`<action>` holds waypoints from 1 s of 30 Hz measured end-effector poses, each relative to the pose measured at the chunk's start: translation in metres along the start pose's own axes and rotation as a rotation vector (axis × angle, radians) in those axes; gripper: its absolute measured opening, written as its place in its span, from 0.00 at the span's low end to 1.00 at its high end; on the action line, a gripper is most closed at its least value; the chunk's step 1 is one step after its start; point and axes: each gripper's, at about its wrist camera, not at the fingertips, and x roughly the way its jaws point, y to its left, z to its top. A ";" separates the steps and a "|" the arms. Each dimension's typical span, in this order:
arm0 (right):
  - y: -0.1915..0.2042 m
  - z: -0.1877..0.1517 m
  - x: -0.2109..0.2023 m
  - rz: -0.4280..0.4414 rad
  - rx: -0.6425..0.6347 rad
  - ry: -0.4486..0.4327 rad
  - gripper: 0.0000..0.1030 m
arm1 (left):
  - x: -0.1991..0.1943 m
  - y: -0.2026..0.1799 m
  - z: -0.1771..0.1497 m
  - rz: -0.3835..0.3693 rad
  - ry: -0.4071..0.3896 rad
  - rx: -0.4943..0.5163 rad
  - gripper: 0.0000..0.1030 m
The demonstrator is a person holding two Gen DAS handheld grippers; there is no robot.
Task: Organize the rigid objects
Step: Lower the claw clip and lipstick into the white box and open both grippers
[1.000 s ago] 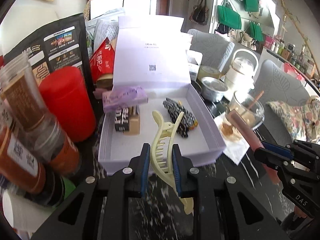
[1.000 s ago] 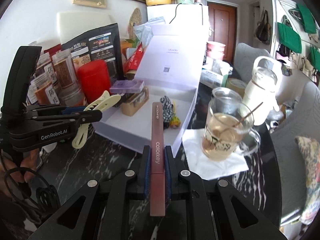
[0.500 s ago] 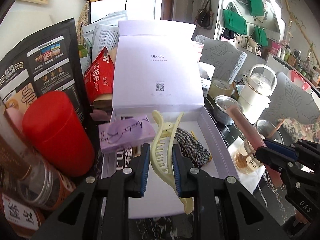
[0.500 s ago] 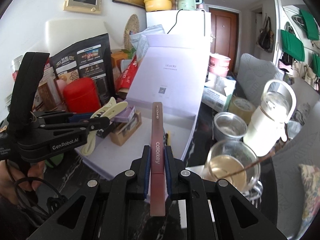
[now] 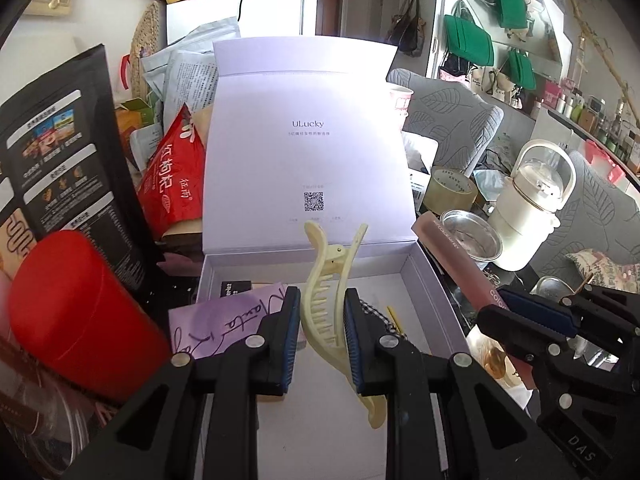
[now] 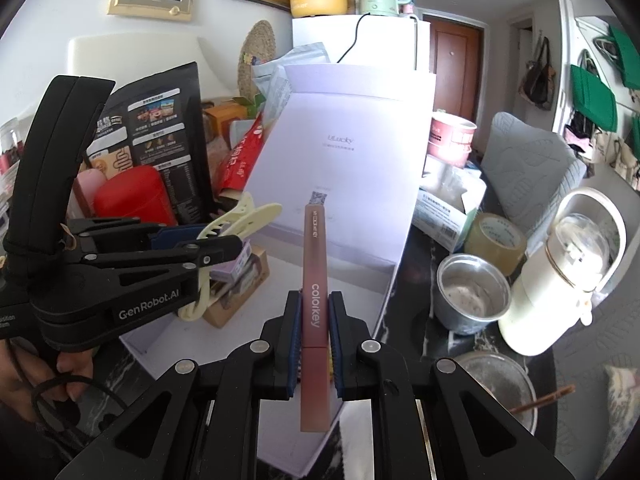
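Observation:
My left gripper is shut on a pale yellow hair claw clip and holds it above the open lilac box, over its left half. The box's lid stands upright behind. Inside lie a purple card box and a black-and-white checked item. My right gripper is shut on a long pink "colorkey" lip-gloss box, held above the box's right edge. The left gripper with the clip shows at left in the right wrist view.
A red canister, black pouch and red snack bag crowd the box's left side. To its right stand a steel cup, tape roll, white kettle bottle and a glass mug.
Both grippers have moved forward and over the open box, carrying the clip and the lip-gloss box. The box's lid now fills more of both views.

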 end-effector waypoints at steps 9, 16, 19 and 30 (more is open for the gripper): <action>-0.005 -0.003 0.020 -0.019 0.010 0.039 0.13 | 0.026 -0.004 -0.003 0.044 0.050 0.023 0.21; -0.004 -0.008 0.037 -0.019 0.012 0.094 0.13 | 0.037 -0.003 -0.007 0.070 0.086 0.026 0.21; -0.003 -0.011 0.041 -0.017 0.008 0.107 0.13 | 0.041 -0.005 -0.010 0.082 0.102 0.034 0.21; -0.005 -0.013 0.047 -0.043 0.016 0.125 0.13 | 0.043 -0.007 -0.011 0.074 0.129 0.019 0.21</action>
